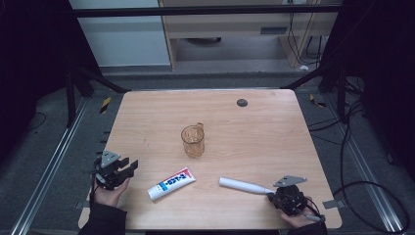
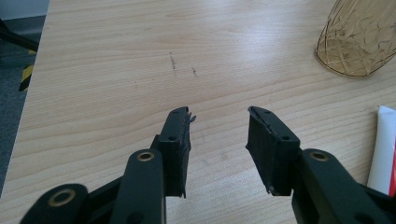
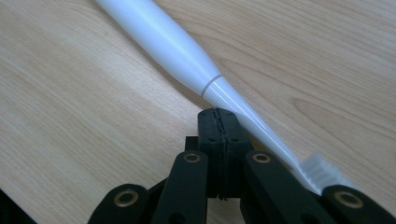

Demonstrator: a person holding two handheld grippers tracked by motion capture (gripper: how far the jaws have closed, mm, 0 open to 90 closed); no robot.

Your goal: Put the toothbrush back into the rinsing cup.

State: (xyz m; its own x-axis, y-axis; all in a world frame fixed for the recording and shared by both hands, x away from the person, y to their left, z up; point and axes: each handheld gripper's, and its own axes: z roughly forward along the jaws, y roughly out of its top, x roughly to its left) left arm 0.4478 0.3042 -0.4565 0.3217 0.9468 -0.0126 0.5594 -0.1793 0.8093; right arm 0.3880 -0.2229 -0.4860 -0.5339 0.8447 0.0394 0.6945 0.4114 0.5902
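Observation:
A clear amber cup (image 1: 193, 141) stands upright near the middle of the wooden table (image 1: 254, 132). In front of it lies a white toothpaste tube (image 1: 171, 183) with red and blue print. A white electric toothbrush (image 1: 242, 185) lies front right, its head toward my right gripper (image 1: 270, 196). In the right gripper view the jaws of that gripper (image 3: 218, 112) are pressed together, and the toothbrush (image 3: 173, 44) runs past their right side with its bristles (image 3: 322, 170) beside the gripper body. My left gripper (image 1: 131, 168) stands open at the front left, its jaws (image 2: 218, 116) empty above bare wood, with the cup (image 2: 357, 37) far right and the tube (image 2: 384, 144) at the right edge.
A small black round cap (image 1: 242, 102) sits in the table's far right part. Metal rails (image 1: 54, 161) run along both sides of the table below it. Cables (image 1: 352, 147) lie on the floor to the right. A shelf unit (image 1: 235, 29) stands beyond the far edge.

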